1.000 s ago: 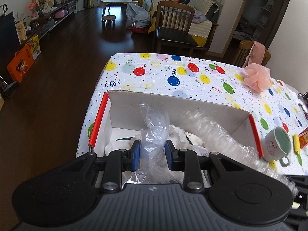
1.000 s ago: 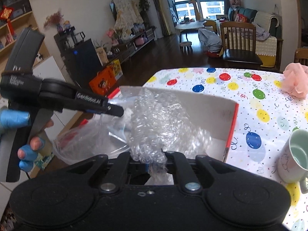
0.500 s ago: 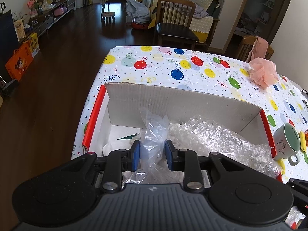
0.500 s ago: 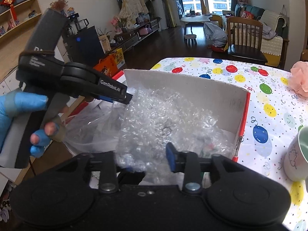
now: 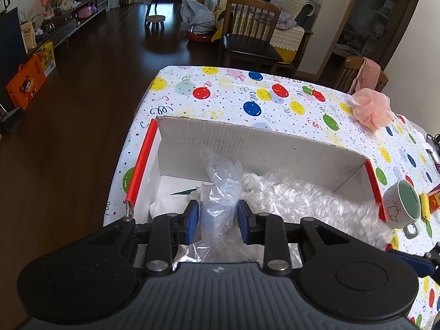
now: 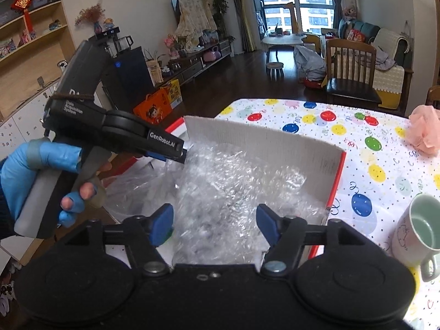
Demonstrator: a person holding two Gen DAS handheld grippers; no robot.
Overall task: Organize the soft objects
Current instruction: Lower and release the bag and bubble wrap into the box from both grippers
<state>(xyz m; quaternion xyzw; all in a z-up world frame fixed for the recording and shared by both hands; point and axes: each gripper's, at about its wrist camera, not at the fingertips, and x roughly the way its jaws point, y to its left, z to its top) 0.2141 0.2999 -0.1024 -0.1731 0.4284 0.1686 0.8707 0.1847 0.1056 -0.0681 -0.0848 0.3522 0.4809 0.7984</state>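
Bubble wrap [image 6: 233,192]: crumpled inside cardboard box [image 5: 261,148] on worktop [image 5: 233,96], lying loose between the pads of the right gripper [image 6: 214,224], whose jaws have just been opening and stand wide, released. Clear plastic bag [image 5: 220,192]: upright in same box, pinched by left gripper [image 5: 216,217]. Mug [image 5: 403,206] just beside box; pink mesh pouf [image 5: 371,107] well apart.

Left gripper [image 5: 215,217] pinches a clear plastic bag [image 5: 220,189] over the cardboard box [image 5: 264,148]

Soft daylight from far windows [image 6: 291,2], dim dark floor, fisheye-bent edges, bubble wrap [image 5: 316,200] motion-blurred
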